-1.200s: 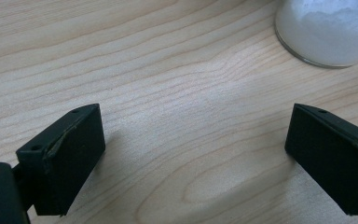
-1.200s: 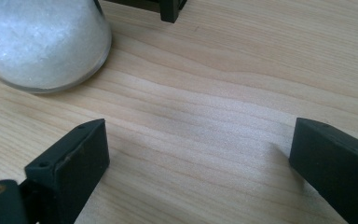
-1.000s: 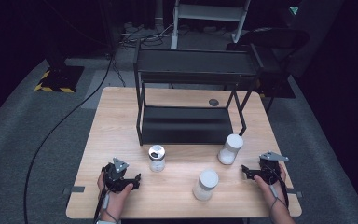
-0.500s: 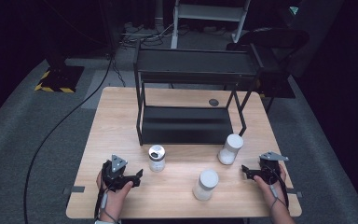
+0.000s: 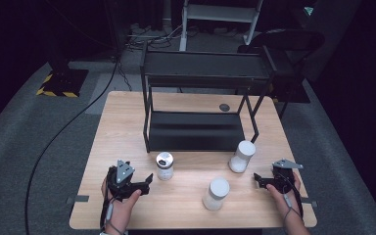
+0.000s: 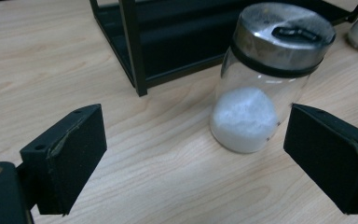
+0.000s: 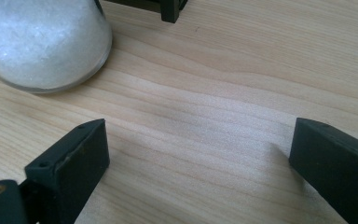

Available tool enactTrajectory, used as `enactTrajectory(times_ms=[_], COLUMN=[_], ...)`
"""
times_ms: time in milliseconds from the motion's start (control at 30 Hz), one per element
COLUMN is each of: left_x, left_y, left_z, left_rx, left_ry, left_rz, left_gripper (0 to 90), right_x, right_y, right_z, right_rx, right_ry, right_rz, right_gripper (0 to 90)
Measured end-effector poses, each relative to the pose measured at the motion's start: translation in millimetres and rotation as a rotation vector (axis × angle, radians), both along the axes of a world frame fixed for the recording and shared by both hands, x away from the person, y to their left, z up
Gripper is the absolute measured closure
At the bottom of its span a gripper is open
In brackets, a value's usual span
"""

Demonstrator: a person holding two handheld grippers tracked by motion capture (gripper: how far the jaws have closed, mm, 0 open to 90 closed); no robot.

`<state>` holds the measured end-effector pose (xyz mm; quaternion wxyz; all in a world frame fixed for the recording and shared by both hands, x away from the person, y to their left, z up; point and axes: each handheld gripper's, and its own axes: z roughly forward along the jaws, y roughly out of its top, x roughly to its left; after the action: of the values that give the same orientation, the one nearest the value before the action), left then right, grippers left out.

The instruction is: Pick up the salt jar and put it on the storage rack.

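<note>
A glass shaker jar [image 5: 165, 165] with a metal lid and some white powder stands on the wooden table [image 5: 127, 122], just in front of the black two-level rack [image 5: 196, 129]. My left gripper [image 5: 146, 183] is open to its left, a short way off. In the left gripper view the shaker jar [image 6: 265, 79] stands ahead of the open left gripper [image 6: 193, 135], nearer the right jaw and clear of both. My right gripper [image 5: 257, 179] is open near the table's right front. In its own view the right gripper [image 7: 198, 144] has bare wood between its jaws.
Two white-lidded jars of powder stand on the table, one [image 5: 242, 155] by the rack's right front leg, one [image 5: 216, 193] near the front edge. The first jar [image 7: 42, 42] lies up-left of my right jaws. A small dark disc [image 5: 224, 106] lies behind the rack.
My left gripper has risen a little and edged toward the shaker jar. The right gripper and the jars have stayed put.
</note>
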<state>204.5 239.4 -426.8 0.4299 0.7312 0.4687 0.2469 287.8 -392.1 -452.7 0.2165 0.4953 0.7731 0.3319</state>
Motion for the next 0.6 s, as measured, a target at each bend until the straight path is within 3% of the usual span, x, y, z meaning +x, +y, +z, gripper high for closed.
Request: enactTrajectory(times_ms=[300, 600], left_x=[-5.7, 1.6], left_y=[0.0, -3.1], left_z=[1.1, 0.5], left_rx=[-0.022, -0.047], left_ry=[-0.061, -0.073], left_rz=[-0.013, -0.037], left_gripper=[5.5, 5.4], right_x=[1.4, 1.4], right_y=[-1.2, -1.2], right_z=[0.1, 0.1], right_rx=[0.001, 0.001], right_ry=[0.001, 0.001], right_rz=[0.008, 0.008], right_gripper=[4.5, 4.5])
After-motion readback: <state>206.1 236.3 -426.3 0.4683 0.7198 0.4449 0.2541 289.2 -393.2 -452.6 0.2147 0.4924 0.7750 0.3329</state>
